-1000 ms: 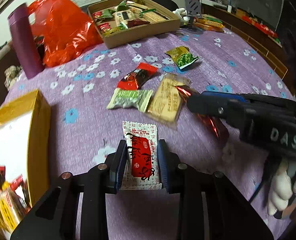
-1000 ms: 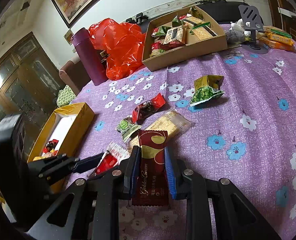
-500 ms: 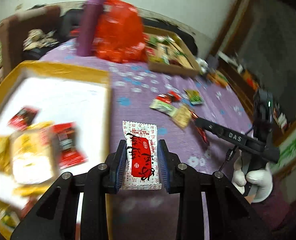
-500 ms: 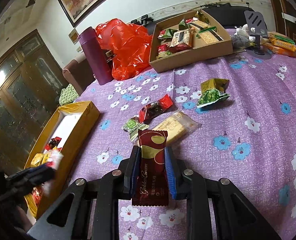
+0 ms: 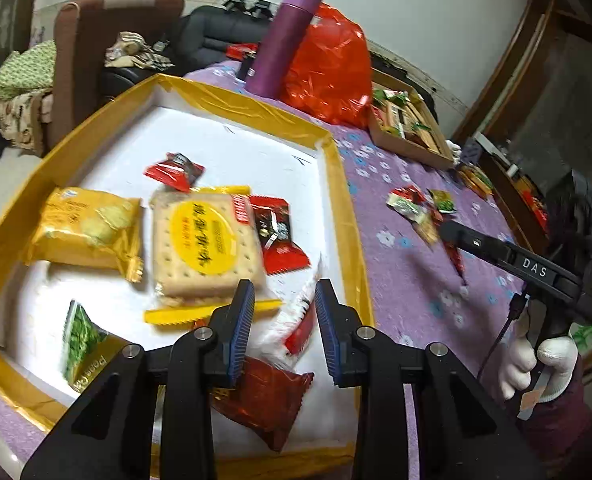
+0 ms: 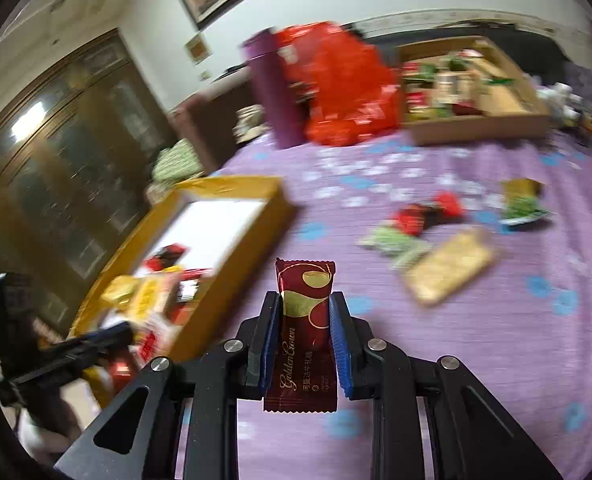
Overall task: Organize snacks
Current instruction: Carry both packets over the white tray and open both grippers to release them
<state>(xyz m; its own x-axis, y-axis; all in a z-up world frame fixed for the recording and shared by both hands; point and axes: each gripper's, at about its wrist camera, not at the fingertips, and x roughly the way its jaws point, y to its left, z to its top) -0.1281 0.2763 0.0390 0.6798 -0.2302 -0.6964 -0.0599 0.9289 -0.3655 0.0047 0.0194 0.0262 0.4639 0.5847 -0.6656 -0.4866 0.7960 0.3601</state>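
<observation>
drop step: left gripper [image 5: 284, 320] jaws parted, white-and-red snack packet [image 5: 296, 320] falling loose into yellow-rimmed cardboard box [image 5: 342, 200]; right gripper [image 6: 305, 340] jaws clamp dark red golden-crown wafer packet [image 6: 305, 320], box next.

White-and-red snack packet [image 5: 296, 320] blurred, tilted, loose in yellow box [image 5: 348, 216] at its 5 o'clock corner, beside round-label cracker pack [image 5: 206, 244]. Maroon Golden Crown bar [image 6: 305, 336] upright, pinched, above purple floral table [image 6: 476, 360]. Loose snacks [image 6: 448, 248] at 2 o'clock.
</observation>
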